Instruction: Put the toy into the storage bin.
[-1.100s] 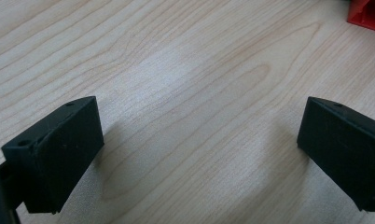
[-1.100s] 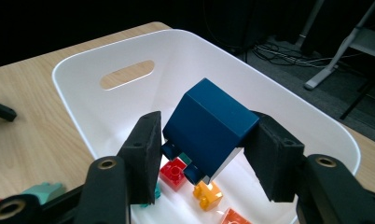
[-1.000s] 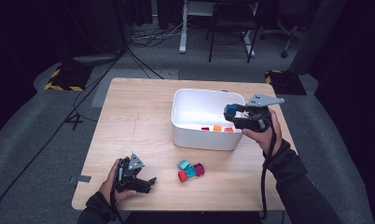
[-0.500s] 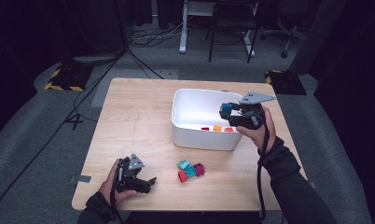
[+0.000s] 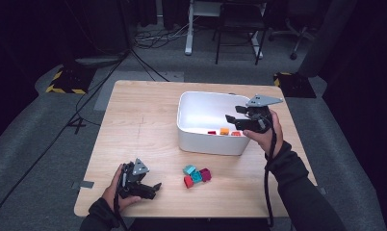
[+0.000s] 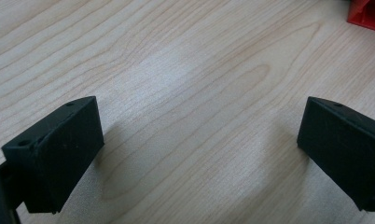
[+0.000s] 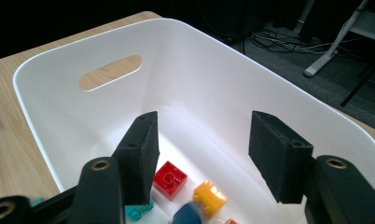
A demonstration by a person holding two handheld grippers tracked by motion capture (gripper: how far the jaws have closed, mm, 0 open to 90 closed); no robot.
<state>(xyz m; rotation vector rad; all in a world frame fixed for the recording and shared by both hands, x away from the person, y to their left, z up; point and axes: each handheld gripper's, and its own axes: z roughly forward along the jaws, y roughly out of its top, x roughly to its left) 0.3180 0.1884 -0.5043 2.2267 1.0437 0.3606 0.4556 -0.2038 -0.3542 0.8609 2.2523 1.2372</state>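
Note:
My right gripper [image 5: 236,115] hangs over the right end of the white bin [image 5: 211,142], pointing into it. Its jaws have just been opening and stand open, with nothing pressed between the pads [image 7: 274,154]. Just below them a blurred blue brick [image 7: 188,215] is inside the bin [image 7: 199,74], beside a red brick [image 7: 169,177] and a yellow-orange one [image 7: 209,196]. My left gripper [image 5: 153,190] rests on the table at the front left, open over bare wood [image 6: 199,140]. A teal brick [image 5: 190,170], a red brick [image 5: 188,181] and a magenta brick [image 5: 205,174] lie in front of the bin.
The wooden table [image 5: 138,125] has bare room to the left of the bin. A red brick's corner [image 6: 367,14] shows at the top right of the left gripper view. Dark floor, cables and a desk frame [image 5: 220,29] lie beyond the table's far edge.
The right gripper has edged slightly left over the bin and its jaws stand wider apart. The left hand and the bricks on the table have not moved.

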